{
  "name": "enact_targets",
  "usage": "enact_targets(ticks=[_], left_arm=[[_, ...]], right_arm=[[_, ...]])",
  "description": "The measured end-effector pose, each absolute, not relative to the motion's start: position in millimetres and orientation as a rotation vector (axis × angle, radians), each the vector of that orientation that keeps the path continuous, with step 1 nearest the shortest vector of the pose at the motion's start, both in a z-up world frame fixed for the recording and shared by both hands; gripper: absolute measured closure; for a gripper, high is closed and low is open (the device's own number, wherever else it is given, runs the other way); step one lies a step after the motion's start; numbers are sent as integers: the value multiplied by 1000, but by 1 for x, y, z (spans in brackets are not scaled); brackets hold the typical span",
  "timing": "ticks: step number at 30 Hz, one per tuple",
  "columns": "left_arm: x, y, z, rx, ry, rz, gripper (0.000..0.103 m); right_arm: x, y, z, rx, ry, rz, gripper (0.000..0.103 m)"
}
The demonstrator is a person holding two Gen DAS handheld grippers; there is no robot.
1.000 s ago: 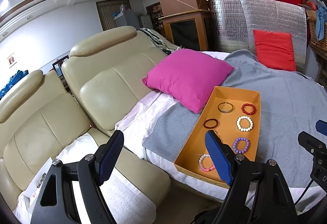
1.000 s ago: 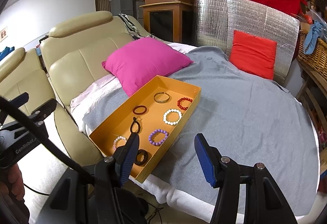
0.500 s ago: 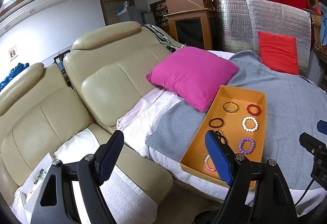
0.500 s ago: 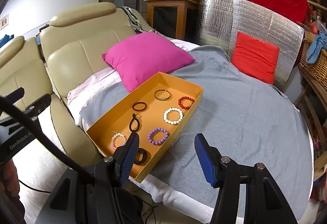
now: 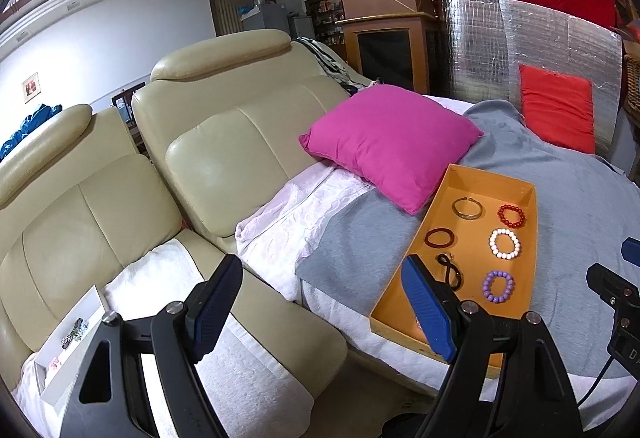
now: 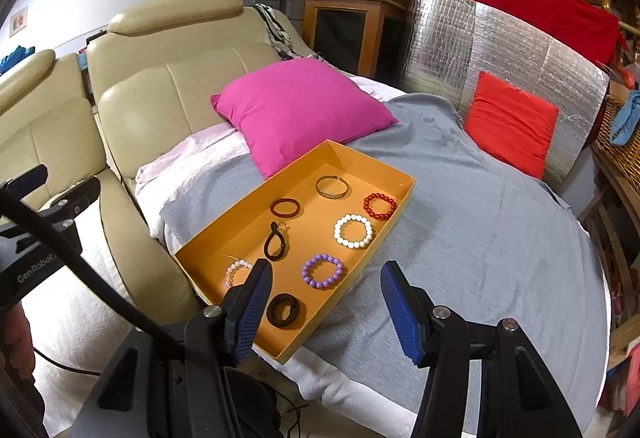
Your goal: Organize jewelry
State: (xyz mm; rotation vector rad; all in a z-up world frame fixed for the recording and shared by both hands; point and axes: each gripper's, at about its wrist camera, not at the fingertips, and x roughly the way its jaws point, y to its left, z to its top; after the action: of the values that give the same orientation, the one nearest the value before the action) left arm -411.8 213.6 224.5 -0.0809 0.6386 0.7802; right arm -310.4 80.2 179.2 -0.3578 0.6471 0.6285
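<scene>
The orange tray [image 6: 224, 238] lies on the grey blanket [image 6: 480, 230], just beside the pink pillow [image 6: 300, 110]. In it lie bracelets: a purple bead bracelet [image 6: 322, 271], a white bead bracelet [image 6: 353, 231] and a red bead bracelet [image 6: 380, 205]. The right gripper [image 6: 324, 310] hangs released above the near end of the tray, holding nothing. The left gripper [image 5: 320, 314] is also spread wide and empty; the tray lies to its right, behind its right finger.
</scene>
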Motion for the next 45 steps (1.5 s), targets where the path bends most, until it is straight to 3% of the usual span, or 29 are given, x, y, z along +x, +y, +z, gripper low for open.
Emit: enact_targets(ticks=[45], left_arm=[[-400,241,202,-102,681,775,21]], right_arm=[[-298,124,150,-400,673,615,42]])
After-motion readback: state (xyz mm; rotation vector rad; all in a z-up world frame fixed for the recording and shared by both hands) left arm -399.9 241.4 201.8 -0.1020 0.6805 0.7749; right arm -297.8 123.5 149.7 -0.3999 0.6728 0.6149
